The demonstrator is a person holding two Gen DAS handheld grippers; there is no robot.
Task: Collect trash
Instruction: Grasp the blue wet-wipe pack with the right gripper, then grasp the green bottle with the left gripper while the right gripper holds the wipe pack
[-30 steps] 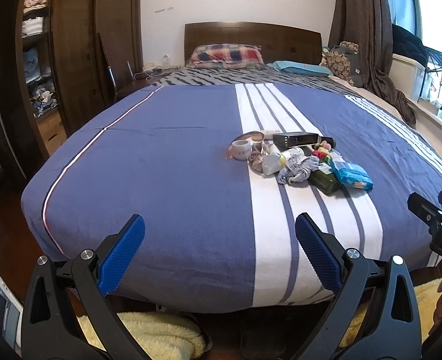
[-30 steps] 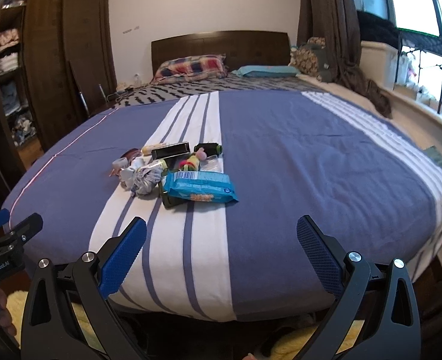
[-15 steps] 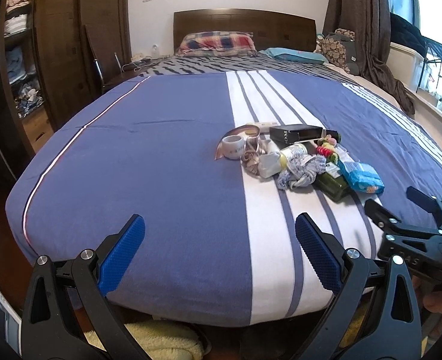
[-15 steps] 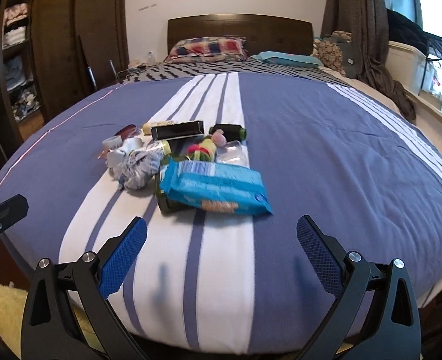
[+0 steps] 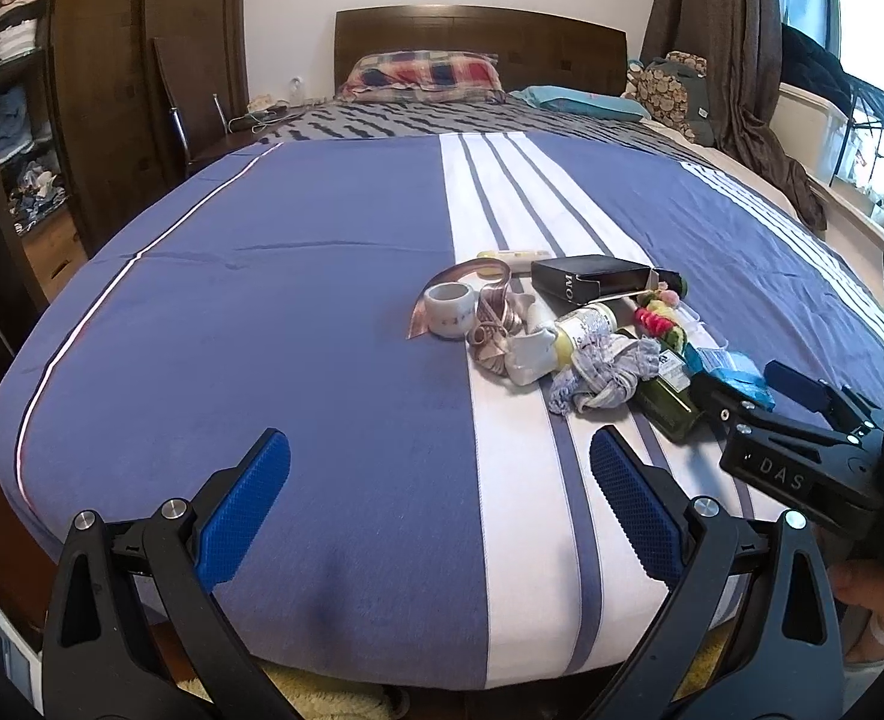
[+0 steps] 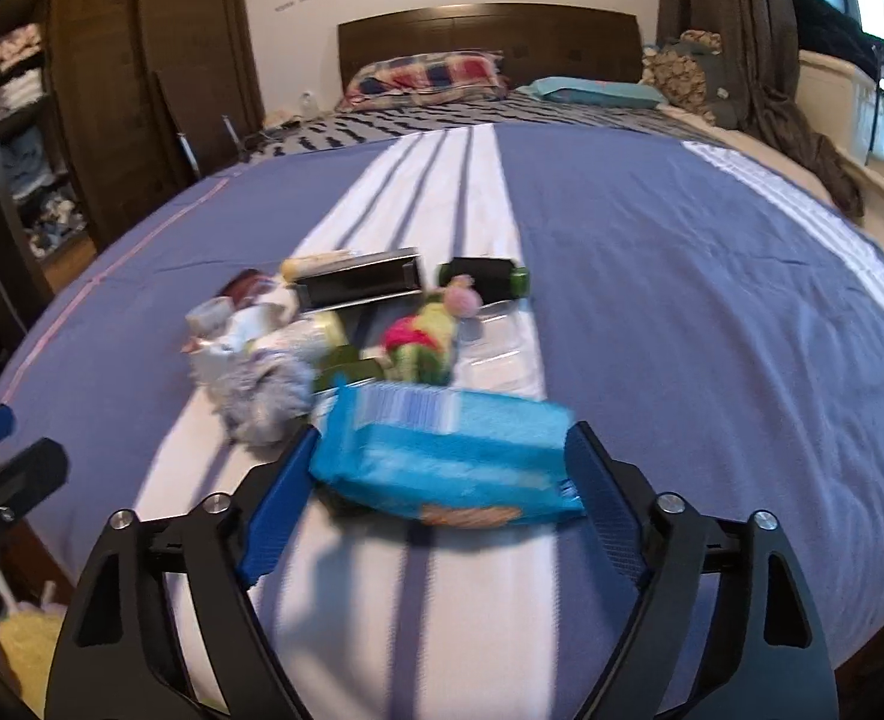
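Observation:
A blue wipes packet [image 6: 442, 462] lies on the white stripe of the bed at the near end of a small pile. My right gripper [image 6: 435, 468] straddles it with jaws closing, one pad by each end of the packet, which looks unsquashed. The left wrist view shows that right gripper [image 5: 748, 387] around the packet [image 5: 733, 369]. The pile holds a green bottle [image 5: 667, 402], a crumpled grey cloth [image 5: 604, 378], a white tape roll [image 5: 451, 303], a black box [image 5: 592, 276] and a colourful toy [image 5: 658, 315]. My left gripper [image 5: 442, 504] hangs open and empty over the bed's foot.
The blue striped bed cover [image 5: 291, 300] spreads wide left of the pile. Pillows [image 5: 423, 75] and a wooden headboard stand at the far end. A wardrobe [image 5: 99, 90] lines the left, curtains and a window [image 5: 862, 90] the right. A yellow rug [image 5: 321, 696] lies below the bed's foot.
Both grippers moved forward and lower toward the pile. The right gripper reached the blue packet, now between its jaws, which have narrowed. The left stayed open.

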